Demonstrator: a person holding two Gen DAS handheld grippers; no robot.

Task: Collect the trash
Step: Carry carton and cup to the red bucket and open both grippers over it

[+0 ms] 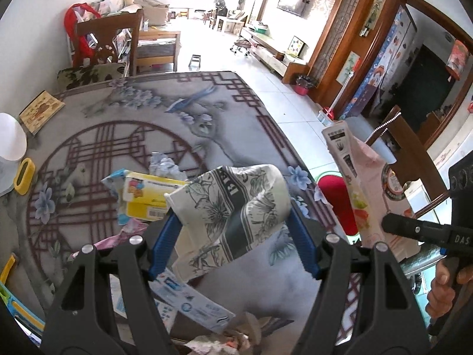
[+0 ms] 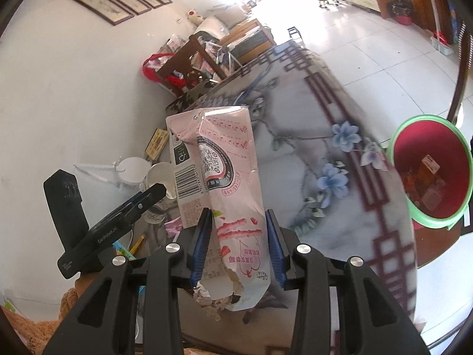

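My left gripper (image 1: pixel 233 227) is shut on a crushed paper cup (image 1: pixel 233 207) with a grey flower print, held above the table (image 1: pixel 147 112). My right gripper (image 2: pixel 238 230) is shut on a pink milk carton (image 2: pixel 218 165), torn at its near end; the carton also shows in the left wrist view (image 1: pixel 369 189). A red bin with a green rim (image 2: pixel 431 171) stands beside the table's right edge and holds some trash. More trash lies on the table: a yellow packet (image 1: pixel 145 195), a crumpled wrapper (image 1: pixel 162 165), a blue-white box (image 1: pixel 189 301).
A wooden chair (image 1: pixel 106 44) stands at the table's far side. A small framed picture (image 1: pixel 41 112), a white round object (image 1: pixel 11 139) and a yellow clip (image 1: pixel 25 176) lie at the table's left. The tiled floor (image 1: pixel 280 97) stretches to the right.
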